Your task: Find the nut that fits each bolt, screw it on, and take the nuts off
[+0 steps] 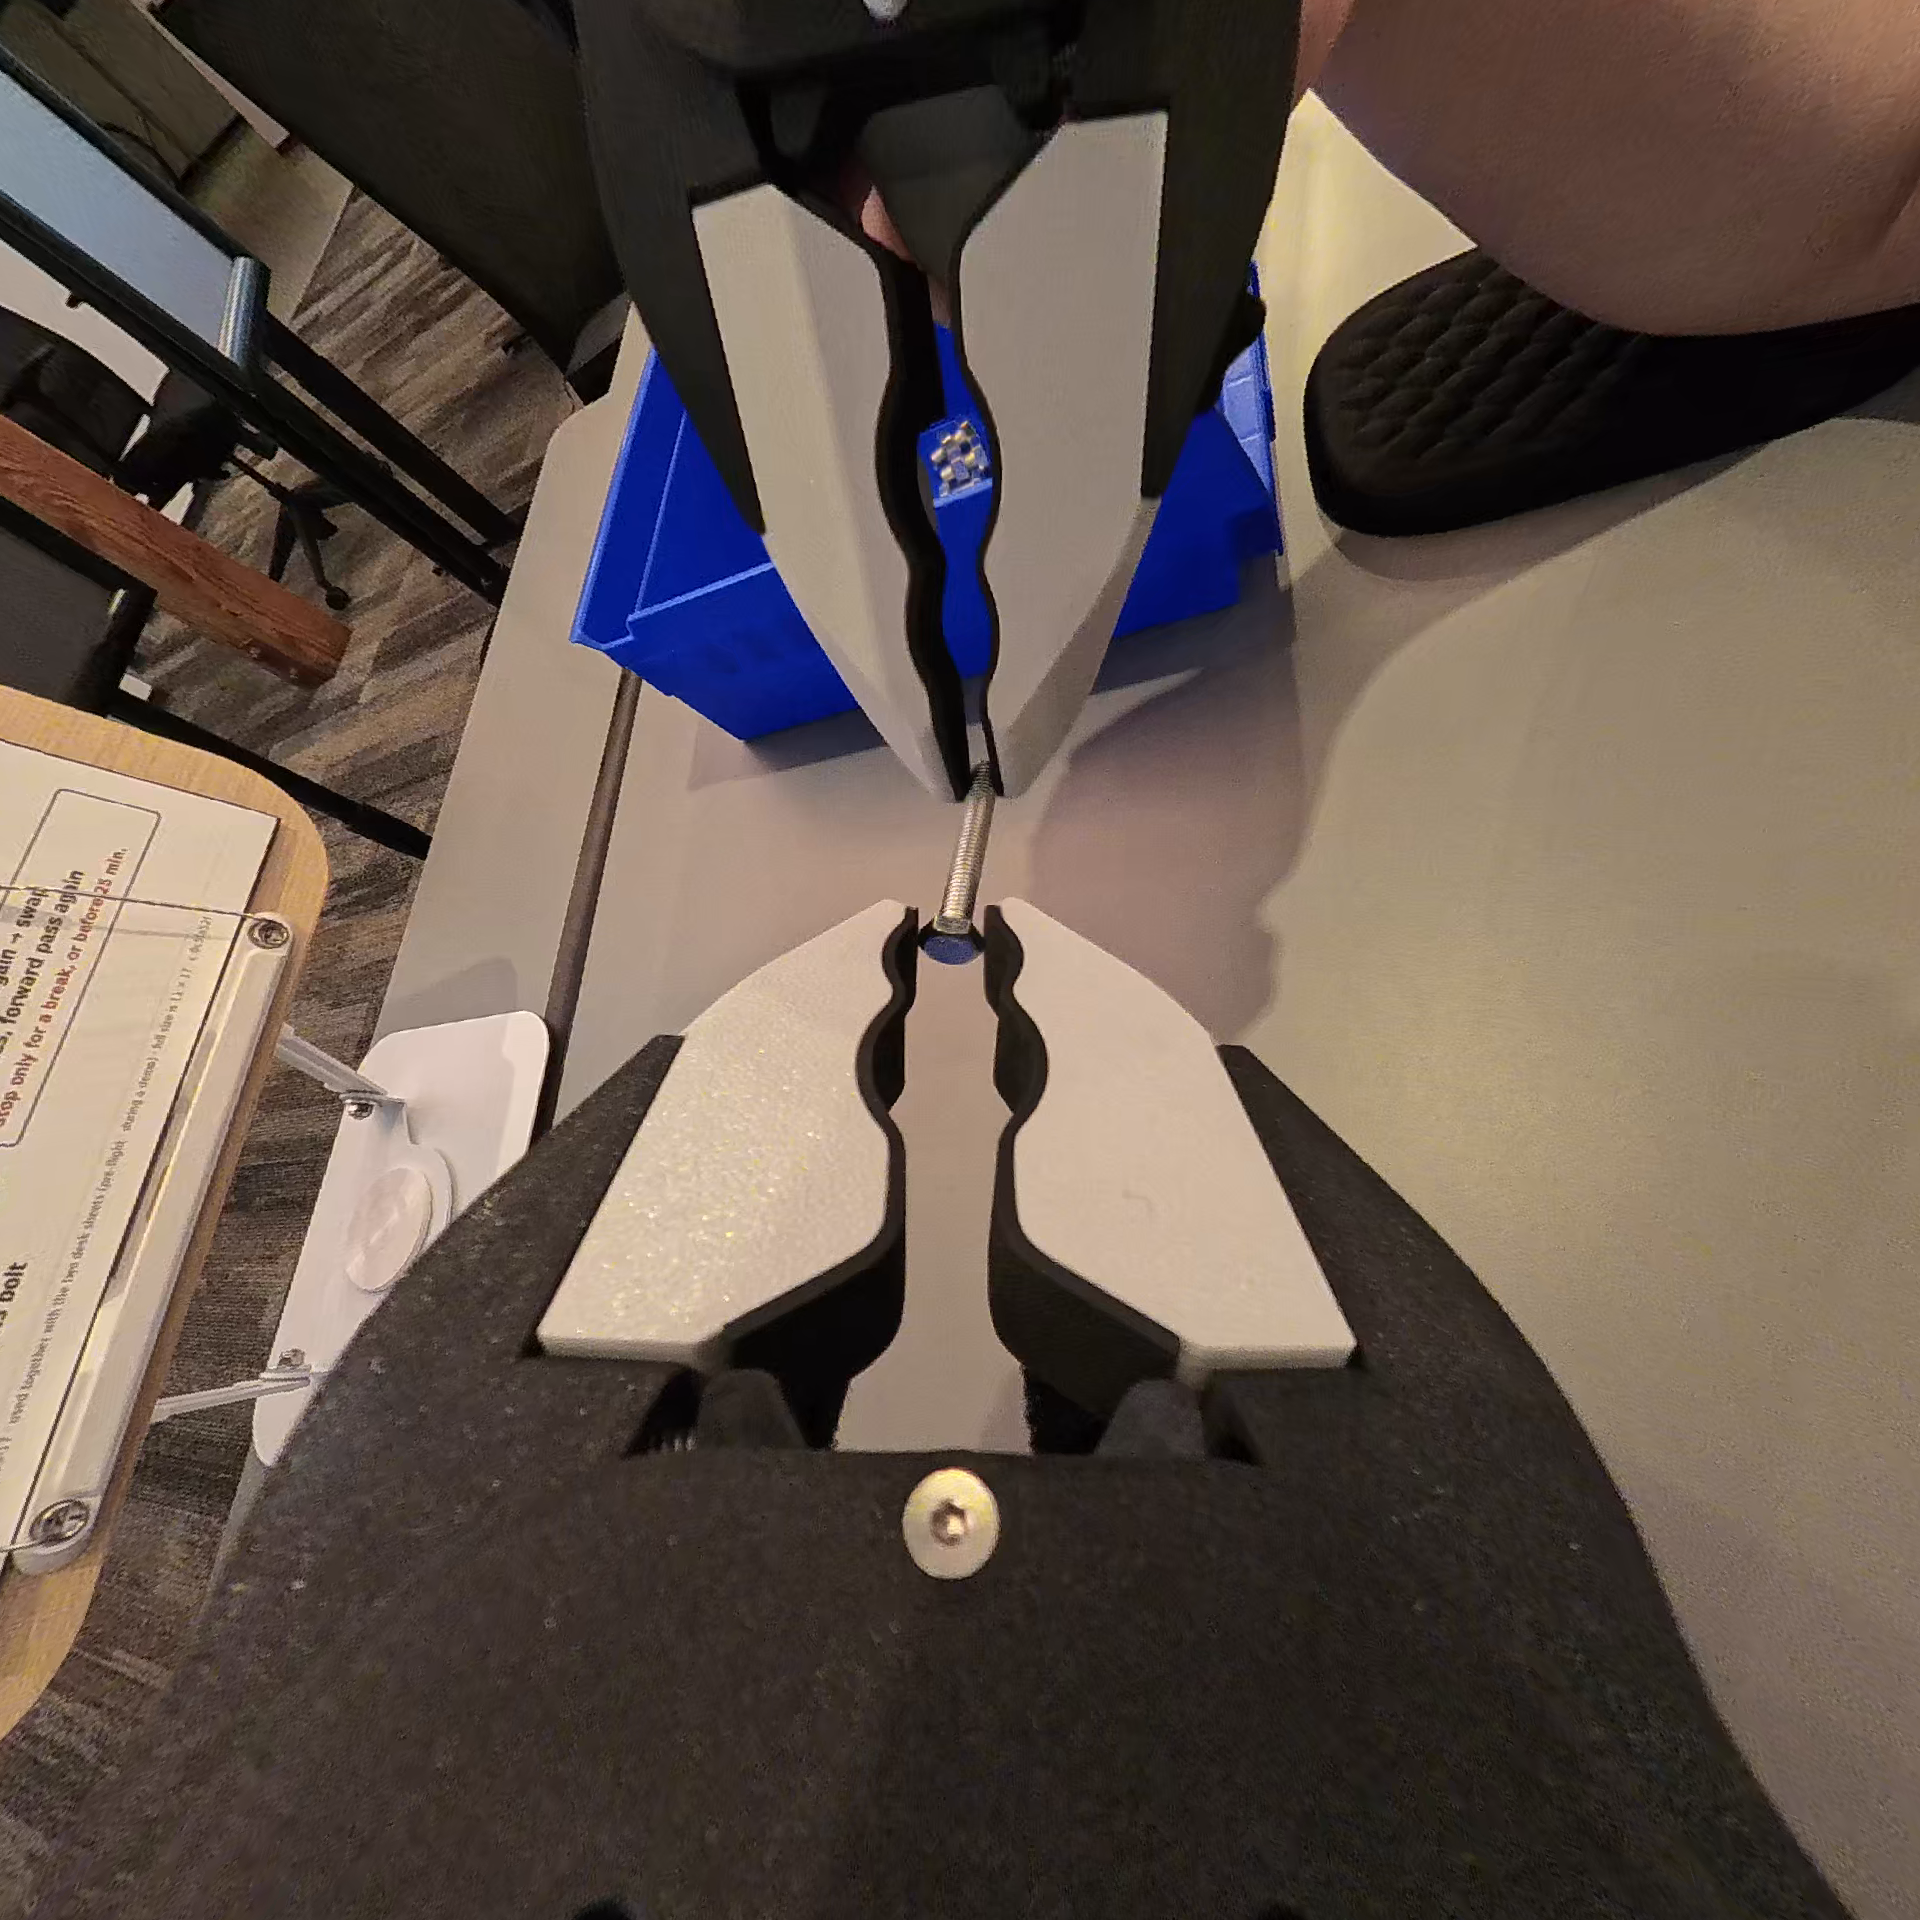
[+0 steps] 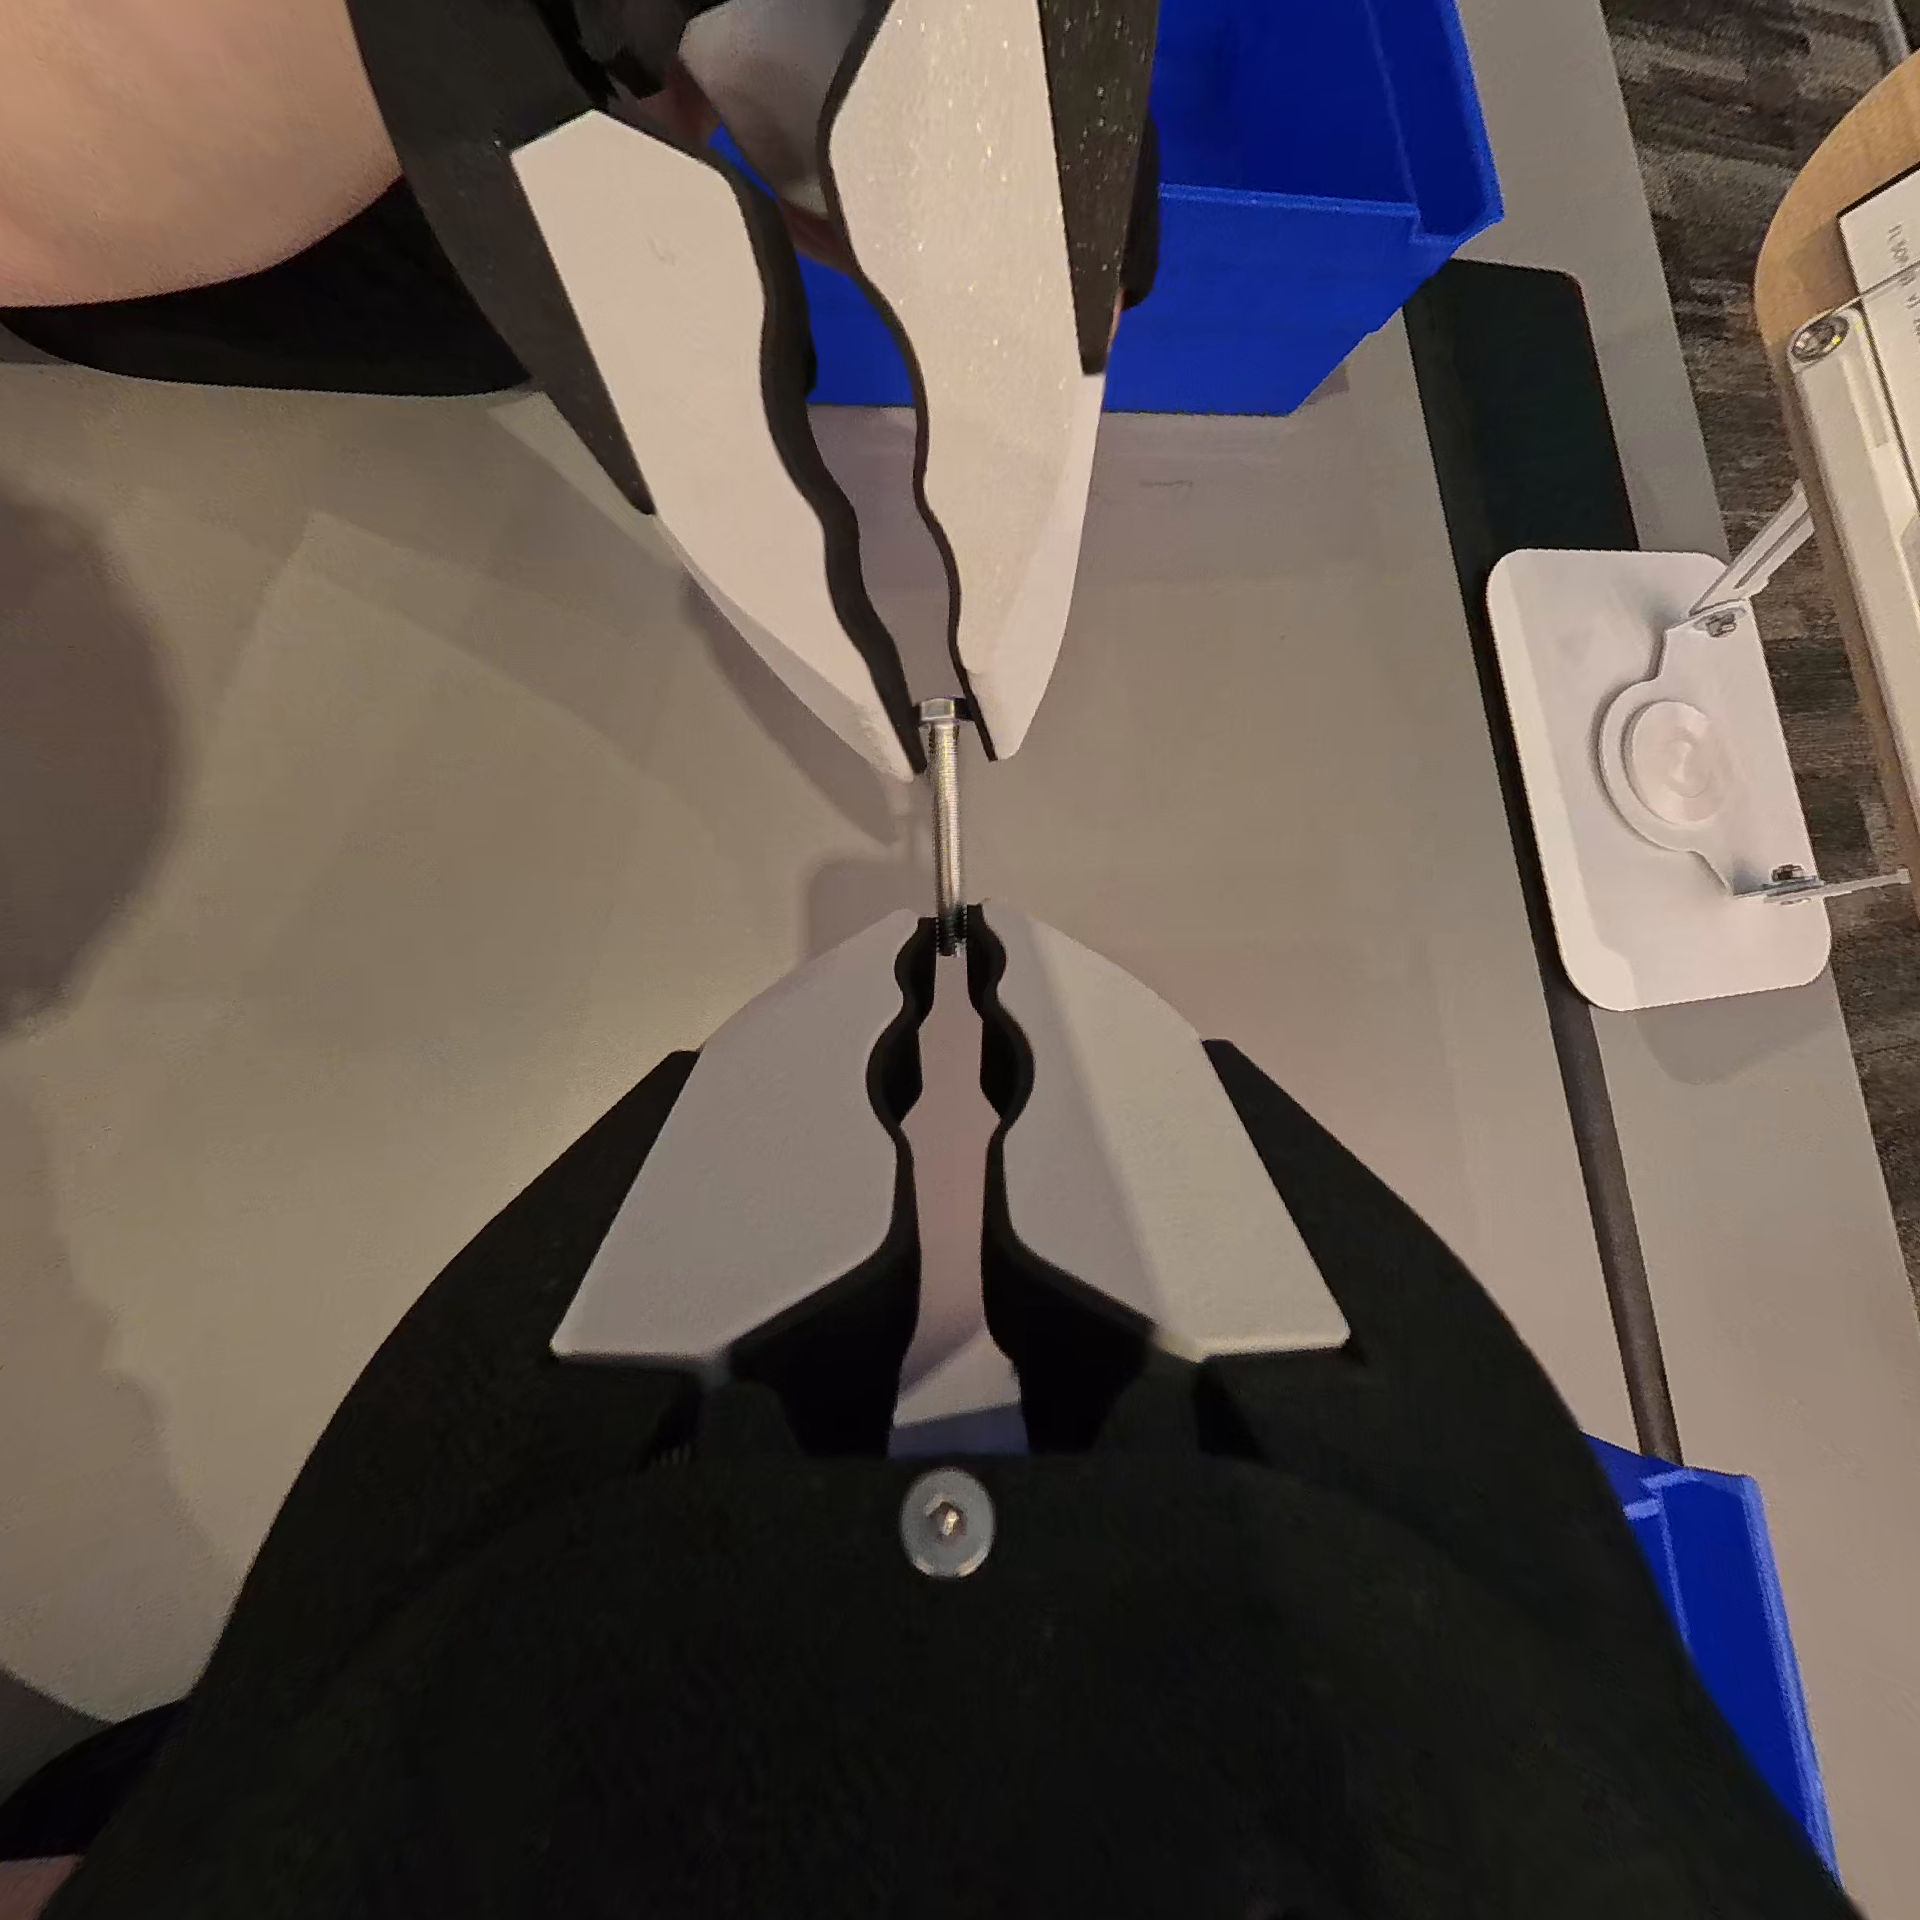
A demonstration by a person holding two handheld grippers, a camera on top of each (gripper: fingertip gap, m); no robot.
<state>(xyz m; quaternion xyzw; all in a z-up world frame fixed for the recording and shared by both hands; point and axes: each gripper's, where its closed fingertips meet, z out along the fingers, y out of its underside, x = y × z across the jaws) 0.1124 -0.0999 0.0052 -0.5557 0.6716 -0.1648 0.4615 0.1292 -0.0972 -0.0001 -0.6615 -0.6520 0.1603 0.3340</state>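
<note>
A thin silver bolt (image 1: 966, 852) hangs level above the grey table (image 1: 1507, 935), held at both ends. My left gripper (image 1: 954, 920) is shut on its hex head, whose end face is blue. My right gripper (image 1: 977, 784) faces it and is shut on the threaded end. In the right wrist view the bolt (image 2: 945, 821) runs from my right gripper (image 2: 951, 920) at the bottom up to my left gripper (image 2: 945, 743). No nut shows on the bare thread; the thread tip is hidden between the right fingers.
A blue bin (image 1: 727, 623) stands behind the right gripper, also in the right wrist view (image 2: 1299, 260). A second blue bin (image 2: 1704, 1621) sits at the table edge. A white stand base (image 2: 1662, 779) holds a wooden board with a sheet (image 1: 125, 1039). A person's arm (image 1: 1662, 156) is nearby. Both grippers' tips are close together, under 4 cm apart.
</note>
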